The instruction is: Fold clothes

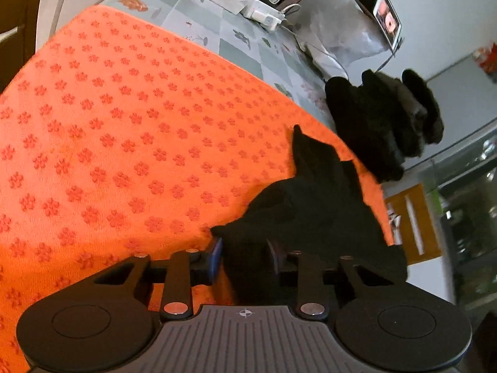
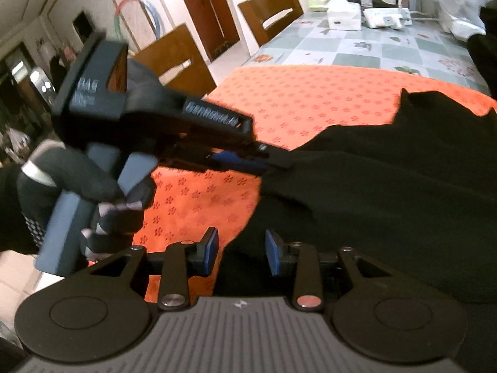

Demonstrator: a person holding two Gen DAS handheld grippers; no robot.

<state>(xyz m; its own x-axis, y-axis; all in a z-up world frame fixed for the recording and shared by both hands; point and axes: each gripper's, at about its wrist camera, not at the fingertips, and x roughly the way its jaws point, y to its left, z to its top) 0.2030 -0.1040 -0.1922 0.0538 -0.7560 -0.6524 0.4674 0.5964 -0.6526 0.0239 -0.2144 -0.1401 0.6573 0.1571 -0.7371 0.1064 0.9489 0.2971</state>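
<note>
A black garment (image 1: 313, 205) lies bunched at the right edge of an orange flower-patterned mat (image 1: 124, 124). My left gripper (image 1: 245, 256) has its blue pads on either side of a fold of this black cloth; the right wrist view shows its jaws (image 2: 267, 161) pinched on the garment's edge. In the right wrist view the black garment (image 2: 388, 192) spreads over the right of the mat (image 2: 310, 99). My right gripper (image 2: 240, 253) has its pads apart, with black cloth lying between them.
A second pile of dark clothes (image 1: 385, 124) sits beyond the mat on the checked tablecloth (image 1: 242, 46). White boxes (image 2: 343, 15), a power strip (image 2: 386, 17) and a phone on a stand (image 1: 388, 18) stand at the far end. Wooden chairs (image 2: 270, 9) line the table's left side.
</note>
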